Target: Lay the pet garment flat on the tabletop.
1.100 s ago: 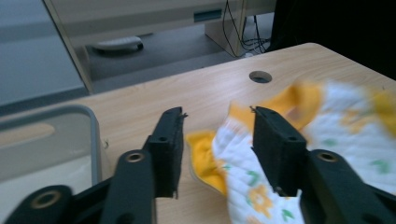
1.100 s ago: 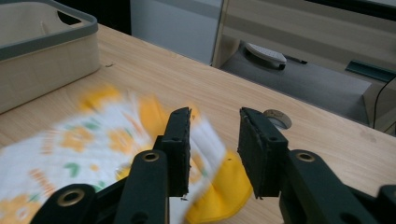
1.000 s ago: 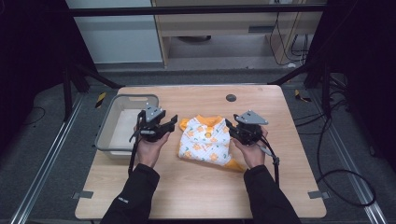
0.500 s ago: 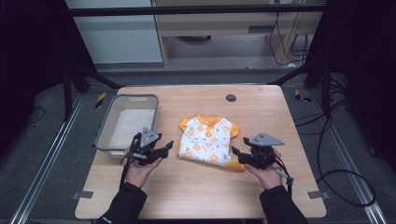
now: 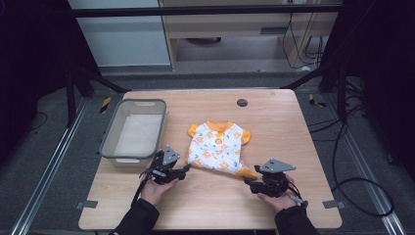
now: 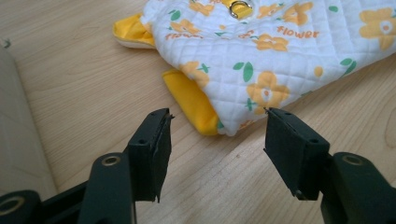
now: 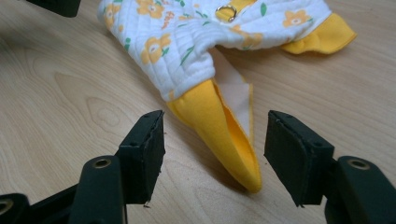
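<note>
— What is seen on the pale wooden surface [image 5: 303, 147]?

— A small white quilted garment printed with orange flowers and trimmed in yellow [image 5: 215, 147] is laid flat near the middle of it. A grey rectangular plastic basket [image 5: 110, 142] is placed just to its left, and a small dark round disc [image 5: 242, 102] is set into the wood near the far edge.

— Where are the claws held?

— The left claw [image 6: 215, 135] is held low over the wood at the garment's near left corner, where a yellow cuff [image 6: 189, 100] is seen just ahead of the gap. The right claw [image 7: 212, 149] is held at the near right corner, and a yellow sleeve end [image 7: 219, 126] is reached into the space between its jaws.

— Is anything gripped?

— Nothing is gripped. Both claws are spread wide. In the right gripper view, the sleeve end lies between the jaws with clear wood showing on either side of it. In the left gripper view, the jaws are kept apart from the cloth.

— Is more detail shown?

— A small metal ring [image 6: 239, 8] is sewn onto the garment's yellow strip, and the word "flower" is printed on the fabric.
</note>
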`<act>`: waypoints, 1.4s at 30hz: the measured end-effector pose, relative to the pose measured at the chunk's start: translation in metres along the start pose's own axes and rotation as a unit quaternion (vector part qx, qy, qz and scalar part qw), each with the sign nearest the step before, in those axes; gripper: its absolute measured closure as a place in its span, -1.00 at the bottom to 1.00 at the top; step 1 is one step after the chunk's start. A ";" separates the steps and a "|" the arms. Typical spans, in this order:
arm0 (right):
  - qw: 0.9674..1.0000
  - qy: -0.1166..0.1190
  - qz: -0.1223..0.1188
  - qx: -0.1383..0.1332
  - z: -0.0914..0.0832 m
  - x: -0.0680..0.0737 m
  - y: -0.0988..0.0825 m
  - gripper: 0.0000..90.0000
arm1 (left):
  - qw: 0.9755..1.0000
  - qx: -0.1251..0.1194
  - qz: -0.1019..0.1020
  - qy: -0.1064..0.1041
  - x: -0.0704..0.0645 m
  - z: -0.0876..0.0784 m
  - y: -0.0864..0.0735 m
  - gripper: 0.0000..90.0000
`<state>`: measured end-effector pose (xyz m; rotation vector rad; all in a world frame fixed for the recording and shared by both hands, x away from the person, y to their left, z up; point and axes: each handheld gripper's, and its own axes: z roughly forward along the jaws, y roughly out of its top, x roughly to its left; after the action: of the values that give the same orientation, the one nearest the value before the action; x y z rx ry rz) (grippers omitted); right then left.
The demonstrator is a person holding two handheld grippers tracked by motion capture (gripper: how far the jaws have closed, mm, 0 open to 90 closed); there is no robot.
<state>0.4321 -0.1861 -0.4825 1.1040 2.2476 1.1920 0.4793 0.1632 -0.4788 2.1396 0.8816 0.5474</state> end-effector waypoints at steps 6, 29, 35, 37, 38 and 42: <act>1.000 0.004 -0.006 0.017 0.009 0.003 -0.004 -0.11 | 1.000 0.000 0.005 -0.007 -0.003 0.015 -0.007 -0.11; 0.999 0.003 -0.008 0.041 0.021 0.000 -0.002 0.48 | 1.000 0.000 0.003 -0.017 0.000 0.033 -0.009 0.64; 0.999 0.011 -0.004 0.045 0.020 0.001 0.000 0.75 | 1.000 0.007 0.008 -0.015 -0.003 0.029 -0.007 0.78; 0.999 0.017 -0.005 0.044 0.018 0.001 0.001 0.83 | 1.000 0.013 0.005 -0.024 -0.004 0.025 -0.006 0.80; 0.999 0.019 -0.003 0.043 0.018 0.001 0.001 0.85 | 1.000 0.016 0.003 -0.026 -0.005 0.022 -0.005 0.81; 0.999 0.033 -0.001 0.034 0.011 0.003 0.002 0.88 | 0.999 0.012 -0.007 -0.038 -0.005 0.004 -0.002 0.82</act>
<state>0.4381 -0.1778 -0.4870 1.1028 2.3544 1.1744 0.4775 0.1588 -0.4828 2.1604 0.8649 0.4476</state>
